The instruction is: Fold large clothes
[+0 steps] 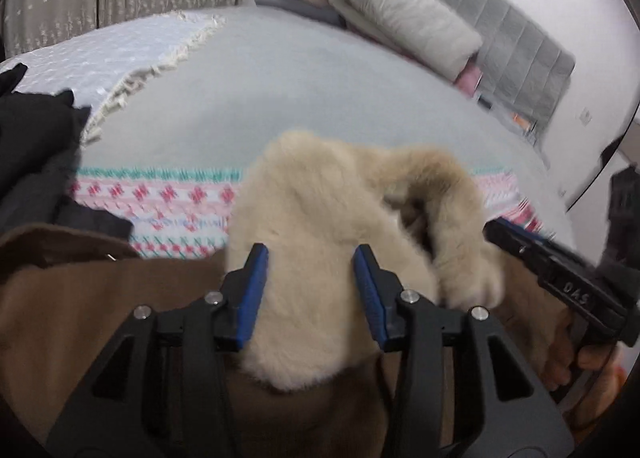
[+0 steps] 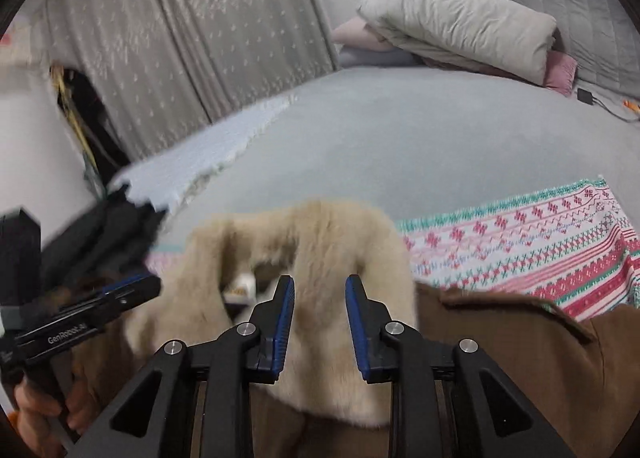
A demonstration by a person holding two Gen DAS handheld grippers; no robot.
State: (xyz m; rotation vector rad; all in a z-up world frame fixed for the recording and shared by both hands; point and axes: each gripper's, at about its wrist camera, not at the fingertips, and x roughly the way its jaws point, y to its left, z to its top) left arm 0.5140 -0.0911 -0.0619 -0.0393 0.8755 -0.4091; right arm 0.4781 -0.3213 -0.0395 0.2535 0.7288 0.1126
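Note:
A brown coat [image 1: 100, 298] with a beige furry lining [image 1: 320, 197] lies bunched at the near edge of the bed. In the left wrist view my left gripper [image 1: 311, 258] hovers over the fur; the fur shows in the gap between its blue pads, which stand apart without pinching it. In the right wrist view my right gripper [image 2: 320, 282] sits over the same furry lining [image 2: 332, 234], jaws narrowly apart, with brown coat fabric [image 2: 520, 358] to its right. Each view catches the other gripper held in a hand at its edge.
A red, green and white patterned knit [image 2: 540, 250] lies spread on the grey bedsheet [image 1: 300, 89] behind the coat. Dark clothes [image 1: 32, 145] are piled at the left. A folded quilt [image 1: 400, 9] and pillows sit by the headboard, and a fringed pale throw [image 1: 120, 53] lies at the back left.

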